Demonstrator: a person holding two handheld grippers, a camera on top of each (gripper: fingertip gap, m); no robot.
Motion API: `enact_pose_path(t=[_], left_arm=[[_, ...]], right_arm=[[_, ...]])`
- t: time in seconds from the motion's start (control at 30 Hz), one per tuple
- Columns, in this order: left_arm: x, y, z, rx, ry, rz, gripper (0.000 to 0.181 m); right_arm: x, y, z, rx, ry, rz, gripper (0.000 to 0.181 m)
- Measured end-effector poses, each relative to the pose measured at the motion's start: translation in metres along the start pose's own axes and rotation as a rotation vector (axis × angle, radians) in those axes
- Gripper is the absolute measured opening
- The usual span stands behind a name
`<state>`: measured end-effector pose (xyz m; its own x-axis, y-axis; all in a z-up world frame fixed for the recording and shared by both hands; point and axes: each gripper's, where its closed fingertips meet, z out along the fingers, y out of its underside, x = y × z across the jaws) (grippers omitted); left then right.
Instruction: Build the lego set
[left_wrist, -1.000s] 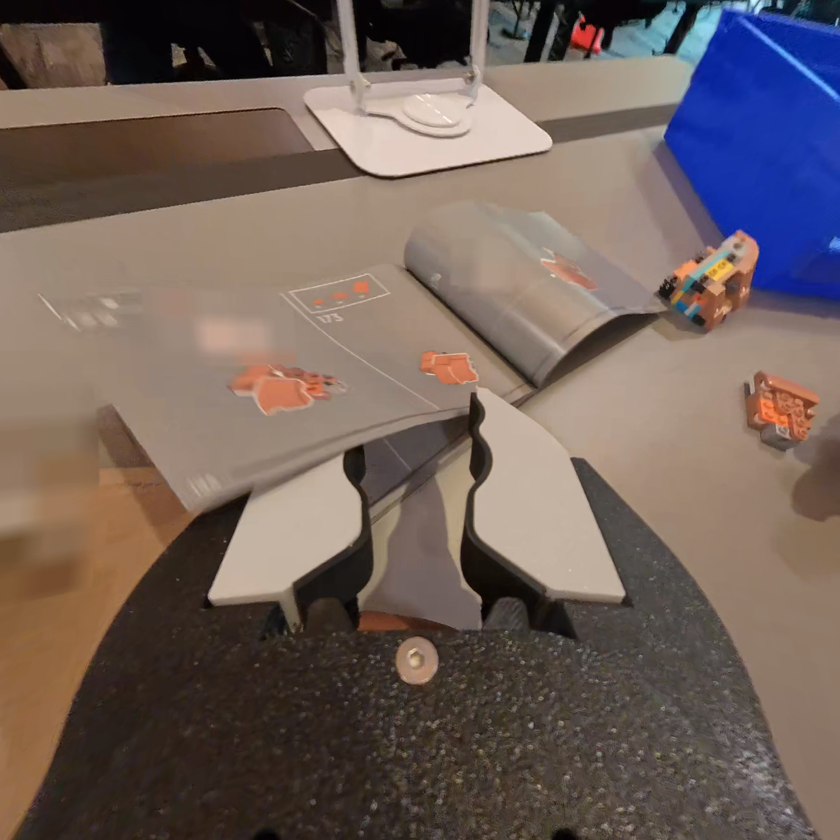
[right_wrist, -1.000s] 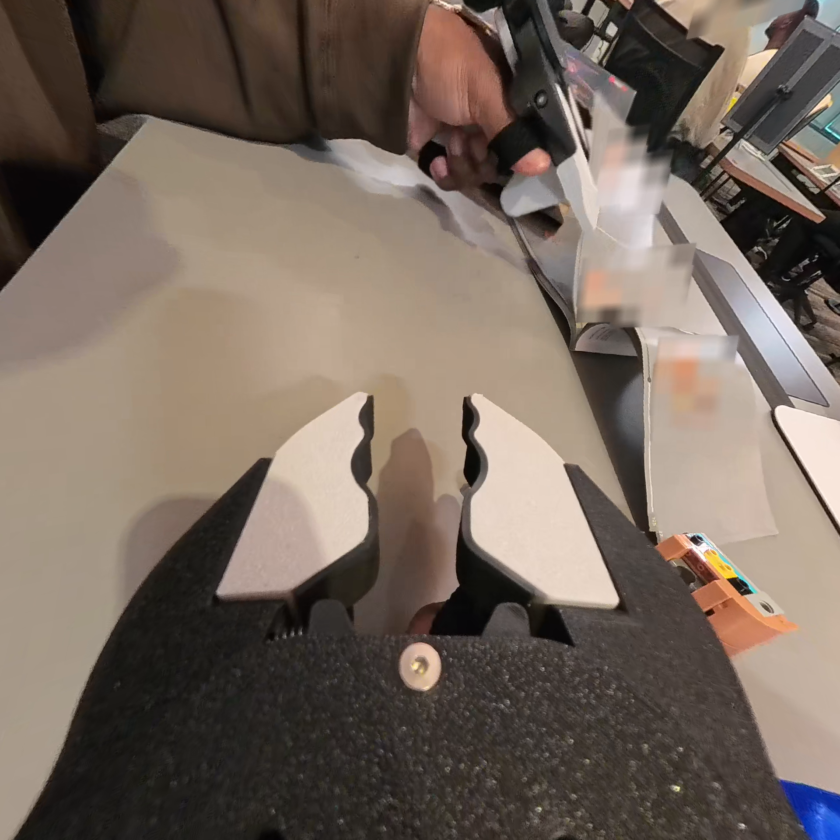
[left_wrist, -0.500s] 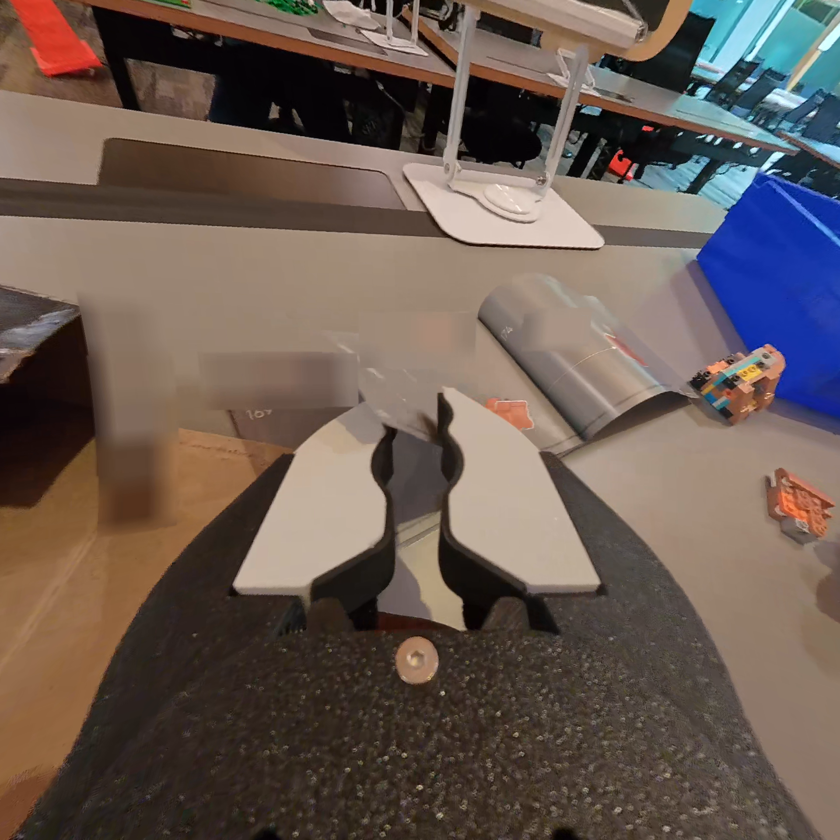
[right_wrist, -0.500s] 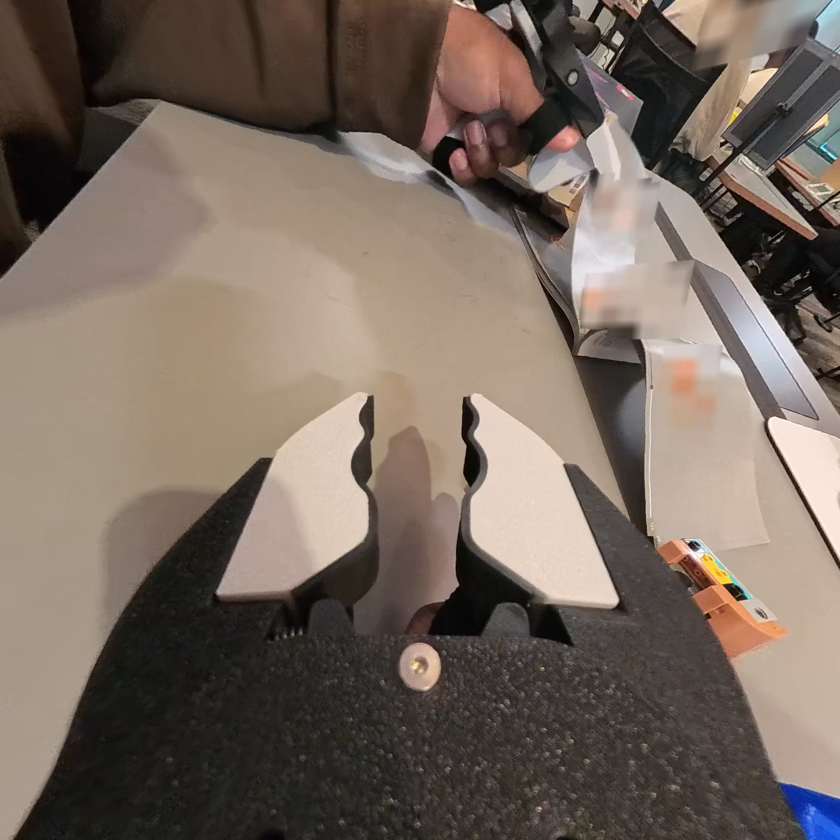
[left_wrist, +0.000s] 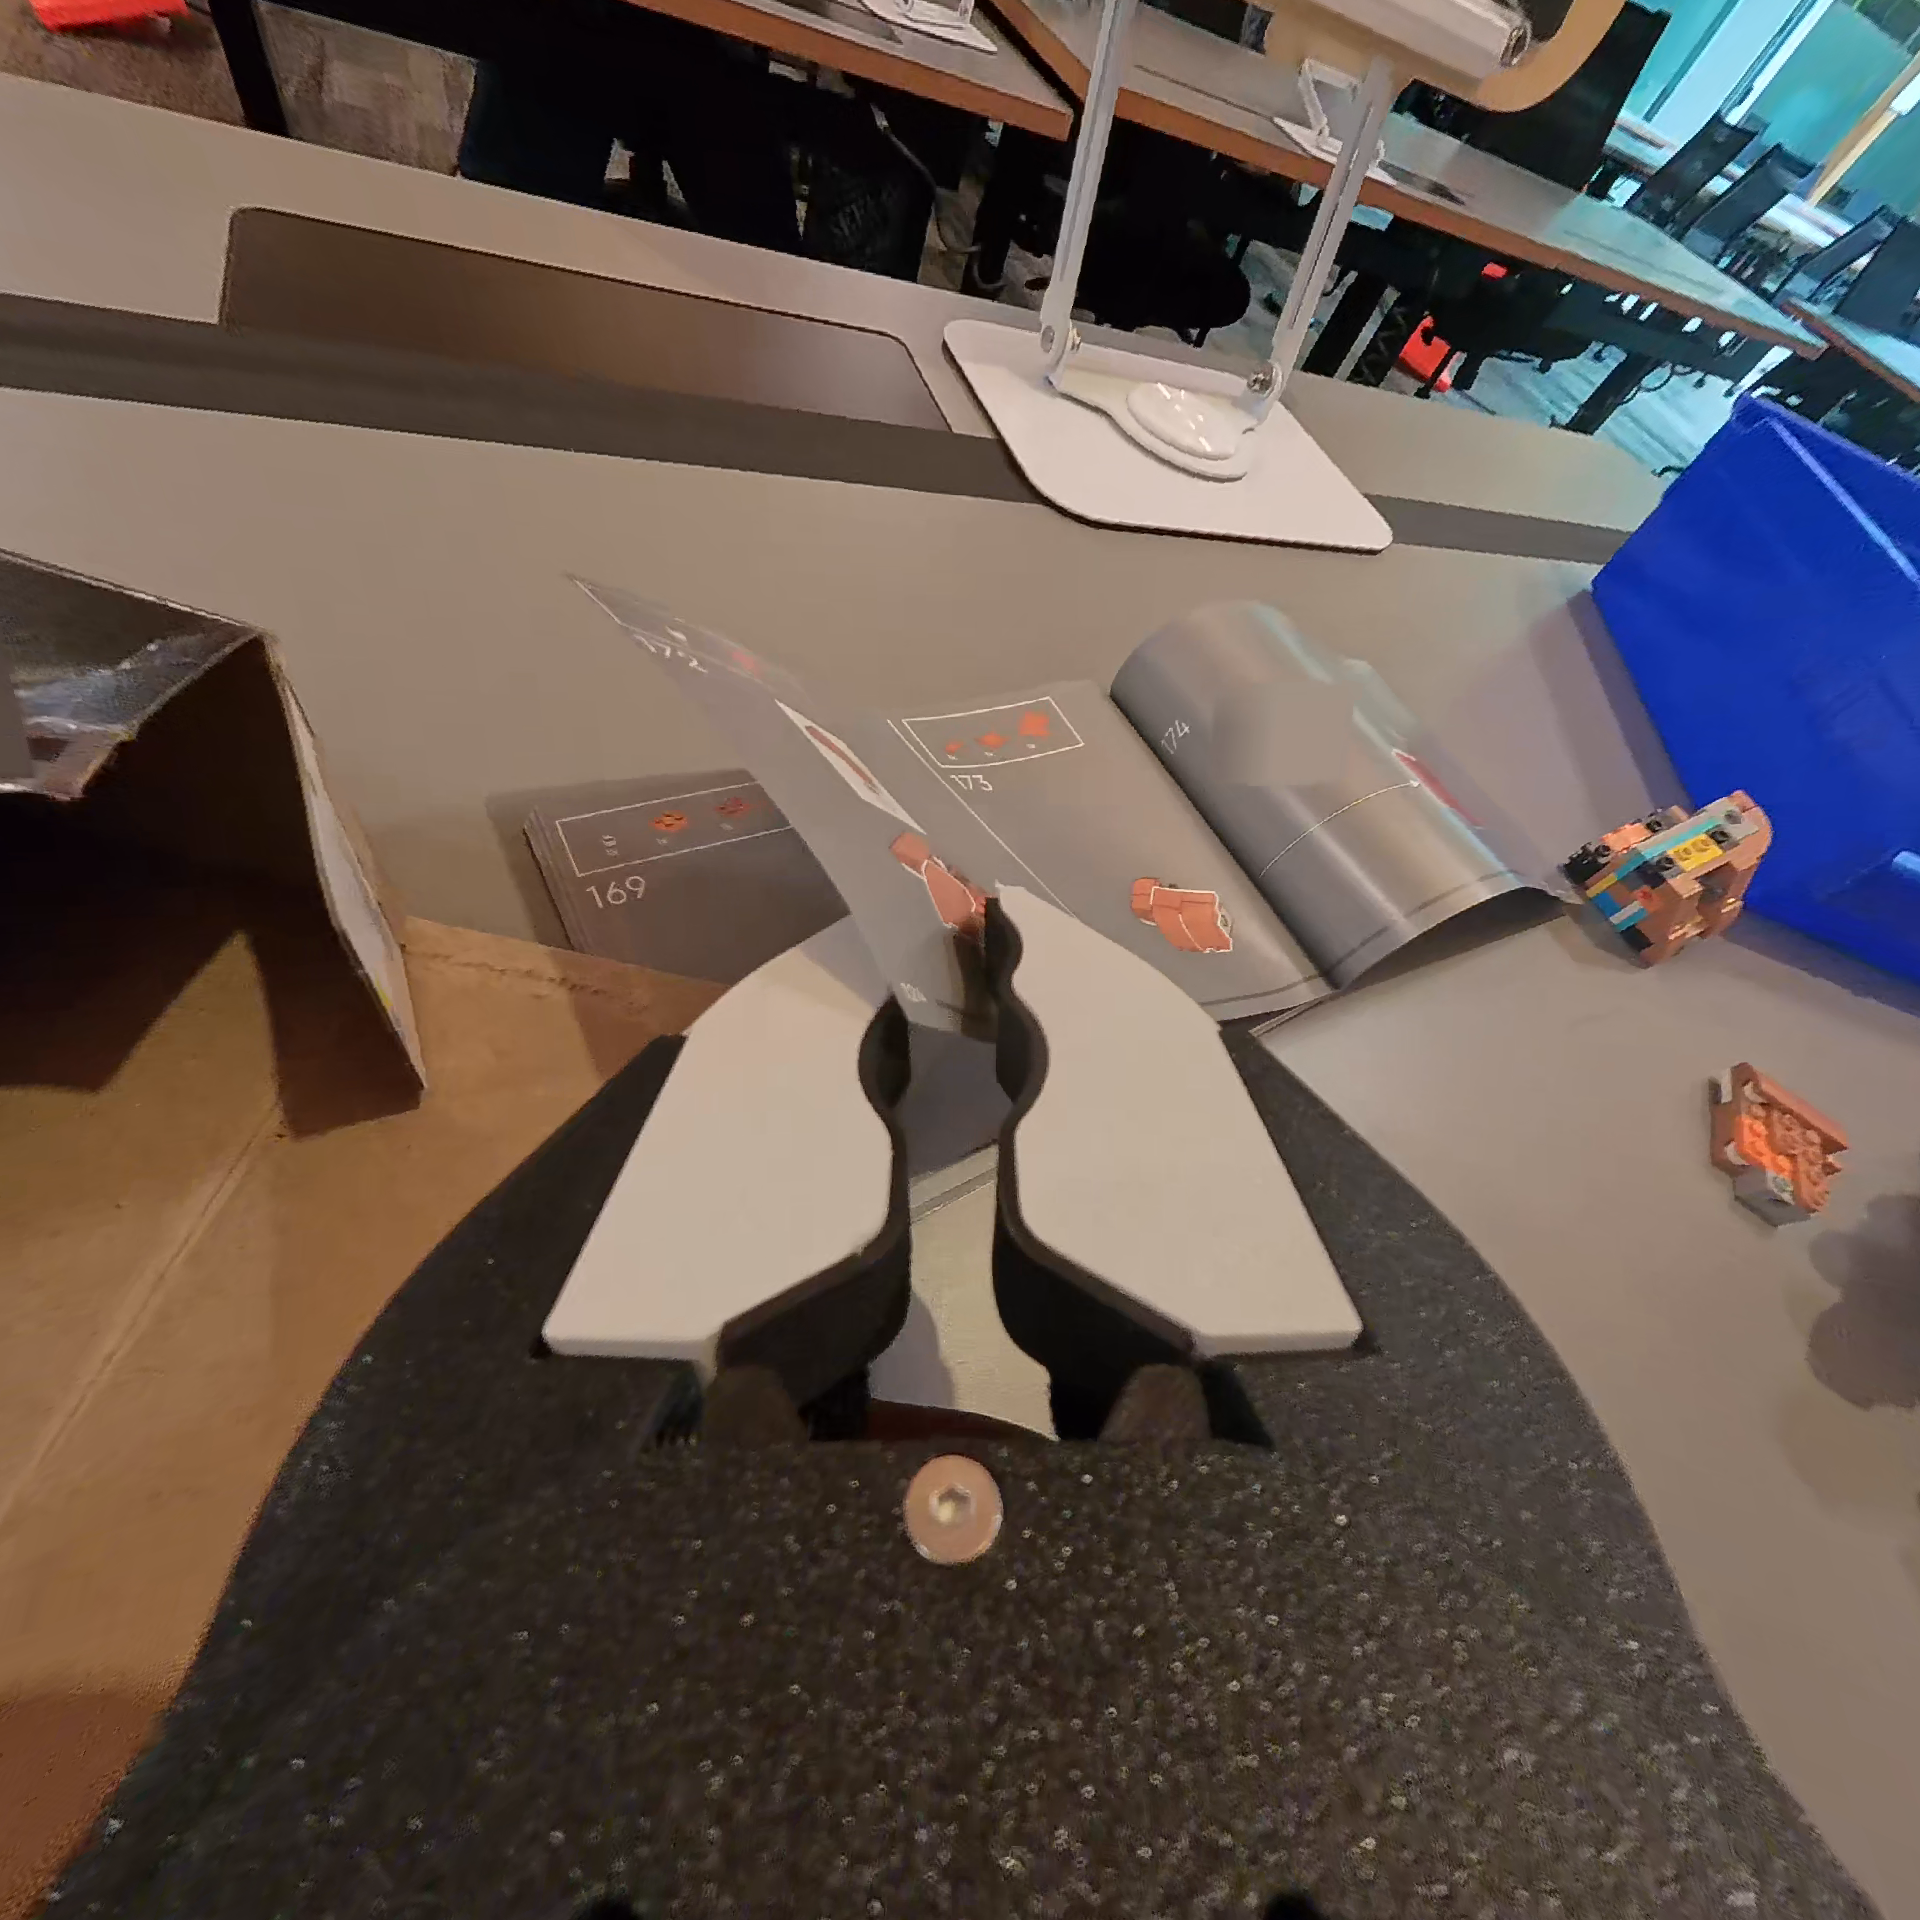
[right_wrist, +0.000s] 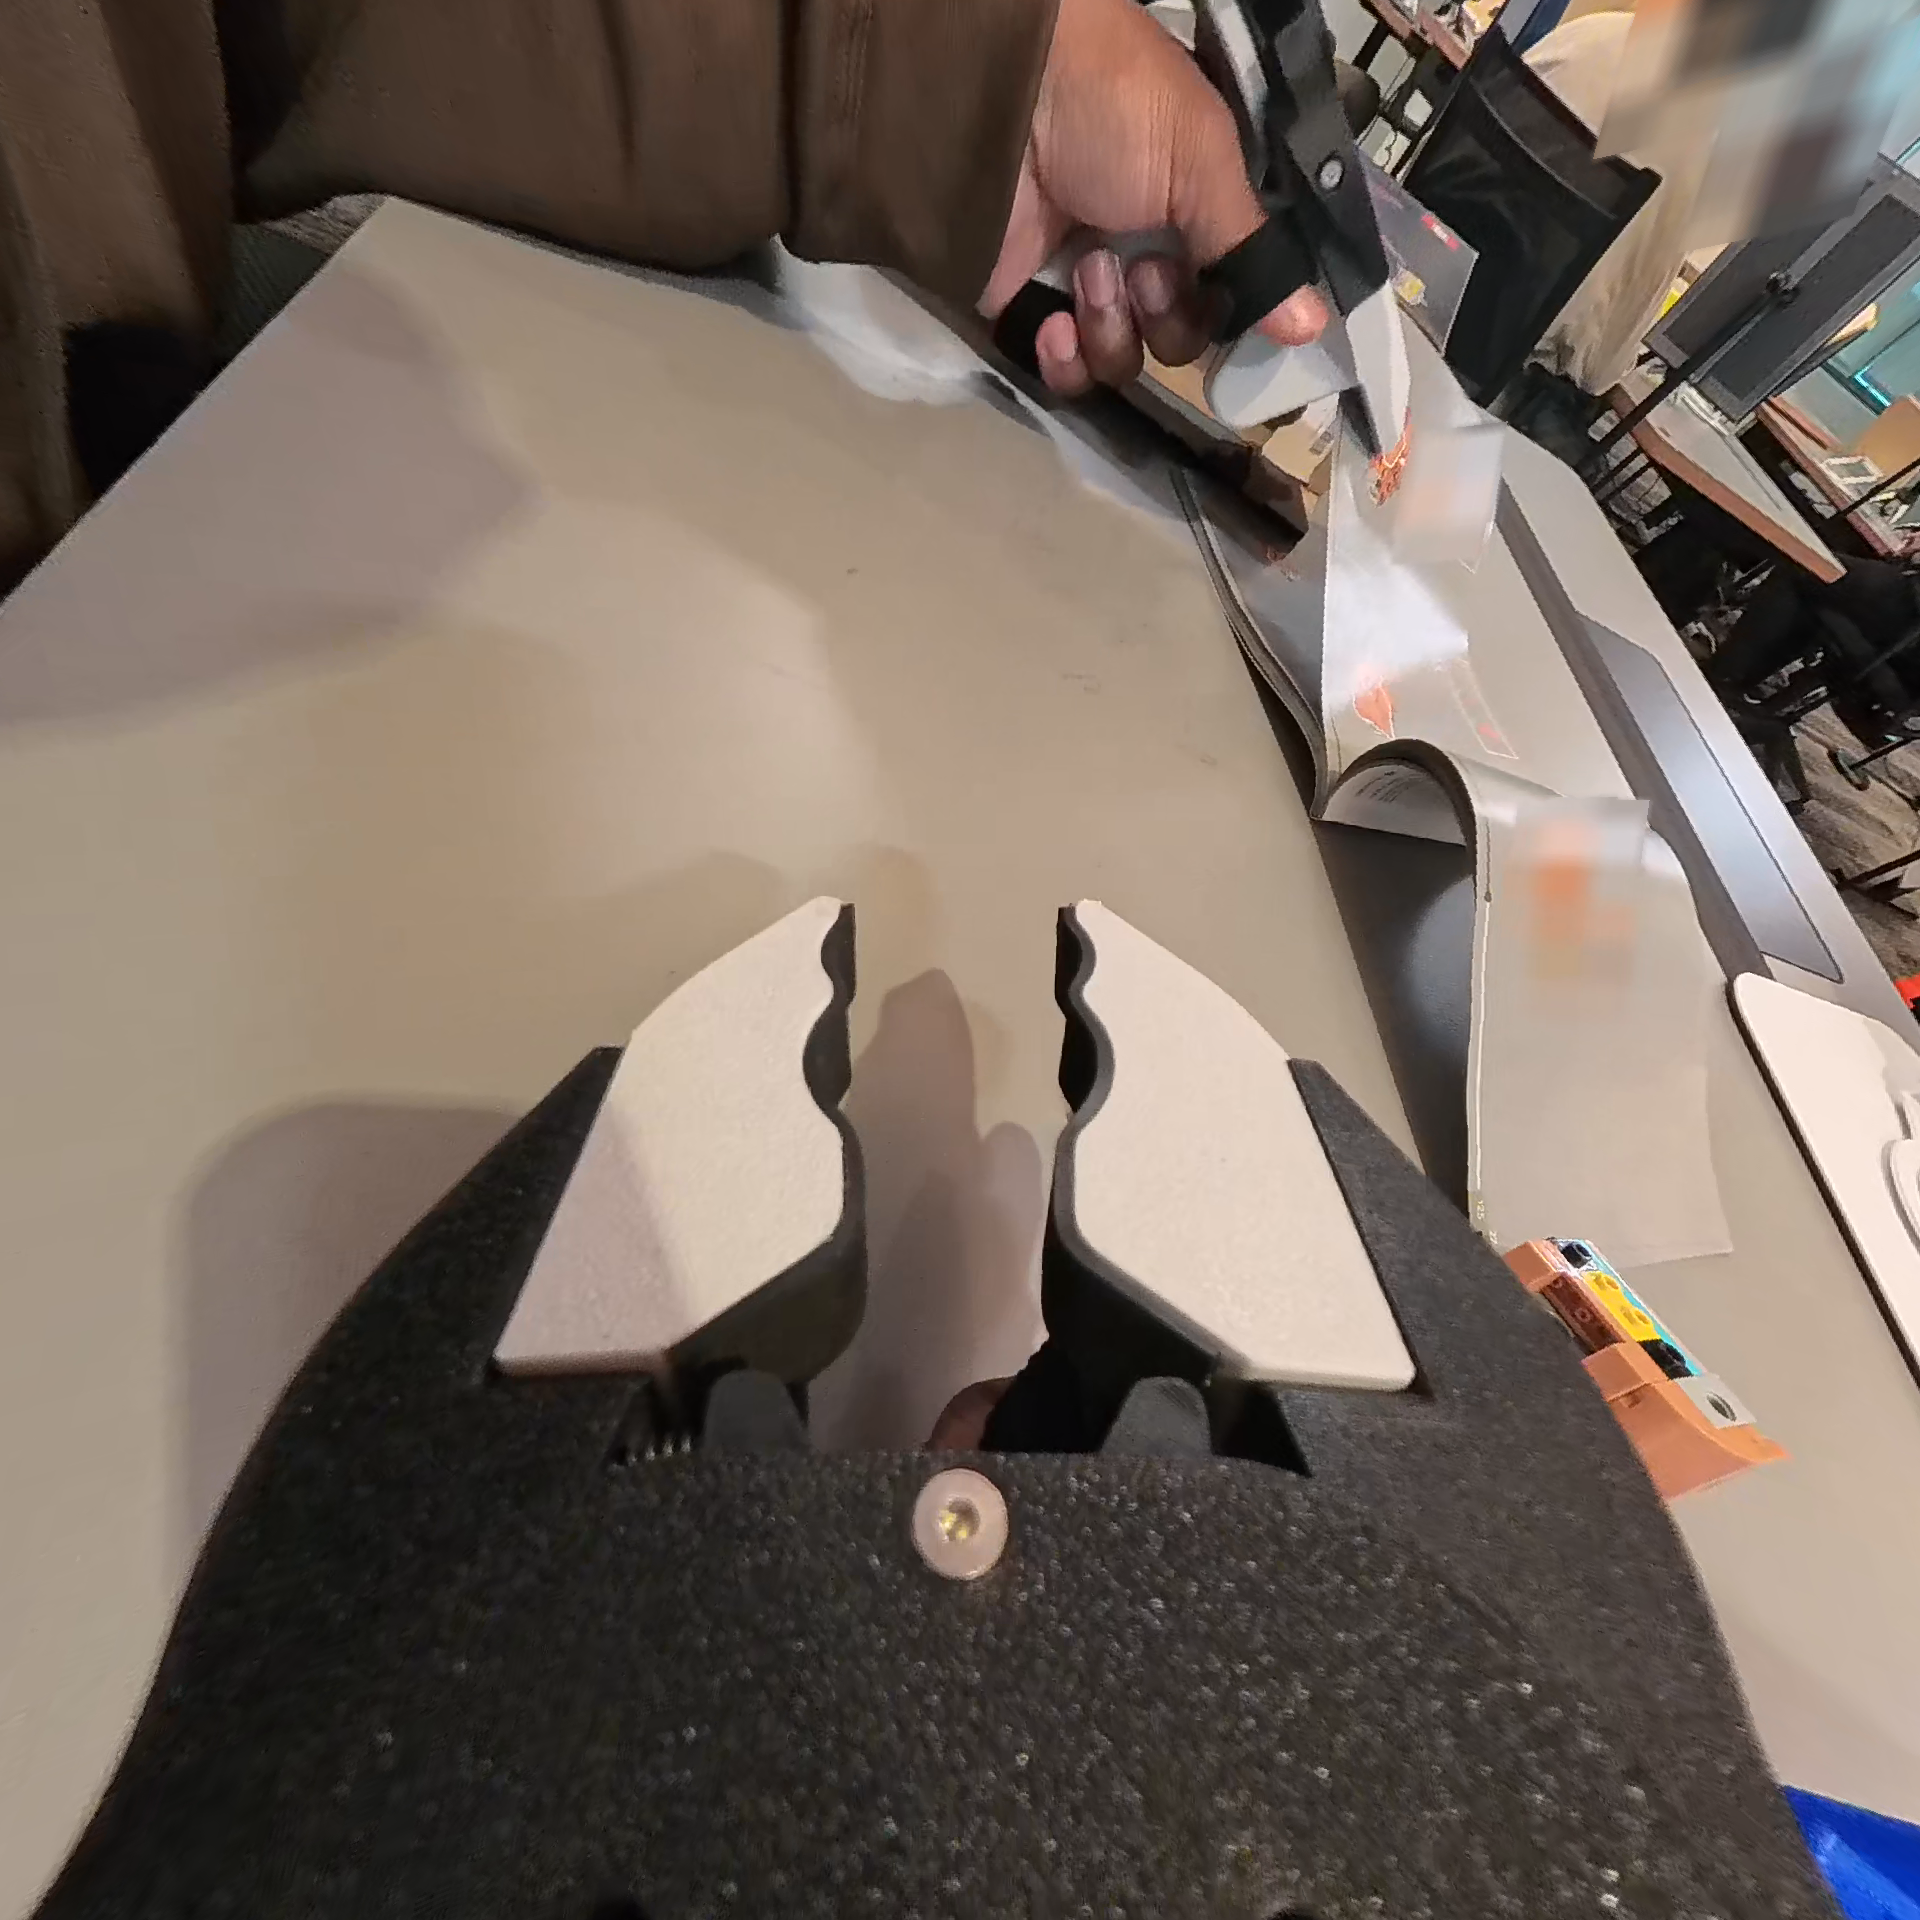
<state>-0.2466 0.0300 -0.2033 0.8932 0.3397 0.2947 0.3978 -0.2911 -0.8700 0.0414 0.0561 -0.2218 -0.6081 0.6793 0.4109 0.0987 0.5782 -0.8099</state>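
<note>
My left gripper (left_wrist: 971, 935) is shut on one grey page (left_wrist: 831, 769) of the open instruction booklet (left_wrist: 1091, 831) and holds it raised, nearly upright, above the spread. The same gripper (right_wrist: 1340, 343) shows in the right wrist view, held by a hand (right_wrist: 1122, 187) over the booklet (right_wrist: 1403, 665). A brown, orange and multicoloured lego build (left_wrist: 1662, 873) stands right of the booklet; it also shows in the right wrist view (right_wrist: 1631, 1361). A small orange-brown lego piece (left_wrist: 1777, 1138) lies nearer. My right gripper (right_wrist: 956, 925) is open and empty above the bare grey table.
A blue bin (left_wrist: 1787, 644) stands at the right behind the build. A white stand base (left_wrist: 1174, 457) sits at the back of the table. An open cardboard box (left_wrist: 208, 831) lies at the left on a brown sheet. A person's brown sleeve (right_wrist: 623, 104) reaches over the table's far side. Left tips to right tips: about 30 centimeters. My right gripper's tips are some 7 centimeters from the small orange-brown lego piece (left_wrist: 1777, 1138).
My left gripper closed on the booklet page and lifted it up; the page went from lying low to standing nearly upright. The right gripper has hardly moved.
</note>
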Motion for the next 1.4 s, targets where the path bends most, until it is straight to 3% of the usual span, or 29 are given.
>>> enact_pose_path(t=[0.2, 0.4, 0.6, 0.77, 0.9, 1.07, 1.4], left_arm=[[-0.004, -0.002, -0.002, 0.023, 0.044, -0.116, 0.012], [-0.01, 0.002, 0.0, 0.02, 0.056, -0.237, 0.011], [-0.008, 0.0, -0.002, 0.029, 0.066, -0.261, 0.011], [-0.005, -0.003, -0.004, 0.045, 0.117, -0.321, 0.008], [-0.004, -0.006, -0.005, 0.065, 0.173, -0.397, 0.004], [0.0, -0.007, -0.005, 0.072, 0.223, -0.445, 0.001], [0.008, -0.017, -0.012, 0.107, 0.287, -0.484, 0.0]], right_arm=[[0.005, -0.001, 0.003, -0.013, 0.054, -0.006, 0.037], [0.024, -0.022, 0.022, -0.099, 0.239, -0.079, 0.036], [0.05, -0.047, 0.072, -0.286, 0.355, -0.065, 0.033], [0.088, -0.048, 0.134, -0.478, 0.484, -0.262, 0.036], [0.106, -0.037, 0.175, -0.541, 0.492, -0.221, 0.039], [0.132, -0.034, 0.197, -0.565, 0.549, -0.172, 0.04], [0.141, -0.045, 0.221, -0.528, 0.581, -0.149, 0.035]])
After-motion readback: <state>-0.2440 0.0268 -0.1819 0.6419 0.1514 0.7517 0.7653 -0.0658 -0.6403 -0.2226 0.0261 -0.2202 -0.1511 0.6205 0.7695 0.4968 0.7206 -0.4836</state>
